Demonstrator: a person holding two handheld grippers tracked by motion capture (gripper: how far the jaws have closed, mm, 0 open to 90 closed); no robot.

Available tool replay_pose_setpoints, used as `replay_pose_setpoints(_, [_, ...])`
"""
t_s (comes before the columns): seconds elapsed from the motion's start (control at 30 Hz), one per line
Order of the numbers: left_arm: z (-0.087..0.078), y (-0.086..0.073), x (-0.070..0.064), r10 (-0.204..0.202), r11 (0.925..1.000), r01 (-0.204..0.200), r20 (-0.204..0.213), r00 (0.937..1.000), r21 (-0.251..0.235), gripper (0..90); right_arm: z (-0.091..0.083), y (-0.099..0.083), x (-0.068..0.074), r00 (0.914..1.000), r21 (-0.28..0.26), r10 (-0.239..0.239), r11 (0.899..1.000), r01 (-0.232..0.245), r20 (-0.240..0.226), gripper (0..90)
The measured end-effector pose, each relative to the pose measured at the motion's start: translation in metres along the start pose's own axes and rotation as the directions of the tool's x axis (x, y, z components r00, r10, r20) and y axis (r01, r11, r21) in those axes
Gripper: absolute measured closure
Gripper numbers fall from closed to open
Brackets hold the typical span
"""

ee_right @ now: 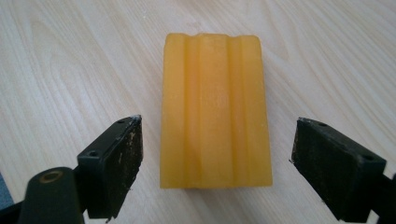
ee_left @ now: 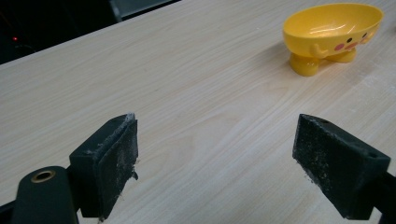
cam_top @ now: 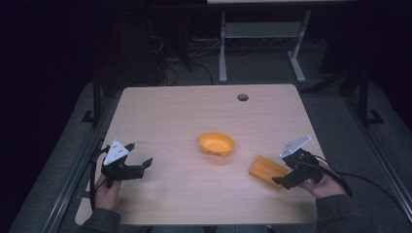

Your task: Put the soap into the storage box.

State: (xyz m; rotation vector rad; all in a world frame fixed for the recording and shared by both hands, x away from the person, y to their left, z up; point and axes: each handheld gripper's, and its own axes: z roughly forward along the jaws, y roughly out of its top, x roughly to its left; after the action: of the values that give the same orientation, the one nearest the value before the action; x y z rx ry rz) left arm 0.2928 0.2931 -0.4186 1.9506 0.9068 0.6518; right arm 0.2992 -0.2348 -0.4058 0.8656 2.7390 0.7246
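A yellow bowl with small feet and a cartoon face stands near the middle of the wooden table; the left gripper view shows the bowl at upper right. A ridged orange block lies flat at the right front. My right gripper is open just behind the block's near end, and in the right gripper view the block lies between and ahead of the jaws, untouched. My left gripper is open over bare wood at the left, pointing towards the bowl, with nothing between its fingers.
A round cable hole sits near the table's far edge. Beyond the table stand a desk's white legs and dark cables on the floor. Cables trail from both grippers off the table's sides.
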Motion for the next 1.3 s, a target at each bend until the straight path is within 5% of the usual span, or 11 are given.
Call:
replay_pose_setpoints(0.37, [0.000, 0.000, 0.000, -0.004, 1.0000, 0.004, 0.001, 1.0000, -0.004, 13.4, 0.020, 0.014, 0.000, 0.9994, 0.051, -0.033, 0.998, 0.034, -0.011, 14.7])
replay_pose_setpoints(1.3, [-0.001, 0.001, 0.000, -0.006, 1.0000, 0.006, 0.005, 1.0000, -0.006, 13.4, 0.056, 0.024, -0.006, 0.9988, 0.148, -0.018, 0.989, 0.025, -0.046, 14.5])
